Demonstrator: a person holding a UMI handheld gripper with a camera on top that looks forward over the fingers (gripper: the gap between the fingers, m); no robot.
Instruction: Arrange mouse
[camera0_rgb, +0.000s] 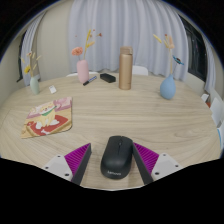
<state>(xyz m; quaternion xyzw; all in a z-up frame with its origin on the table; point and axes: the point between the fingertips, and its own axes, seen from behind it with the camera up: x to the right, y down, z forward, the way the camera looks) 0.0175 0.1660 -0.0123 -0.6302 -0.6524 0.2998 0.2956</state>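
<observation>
Fingers of the hand-held gripper (113, 165) sit nearest, their magenta pads (78, 158) spread wide, and the black, rounded plastic mouse (114, 159) lies between them on the pale wood-grain table (120, 110). A gap shows on each side of the mouse, so nothing is clamped; it rests on the table by its own weight.

To do this step well, I'd say the fingers should close evenly on the mouse's flanks, centred so neither pad touches first and skews it. Its curved, smooth shell looks likely to slip, so a low, square grip seems wise.

Further out, off to one side, lies a colourful picture book or printed card (50, 117). Beyond that stand a small pale green vase (34, 85), a pink vase holding dried stems (83, 70), a tall tan cylinder (126, 69) with a small dark object (107, 77) beside it, and a light blue vase (168, 88).
</observation>
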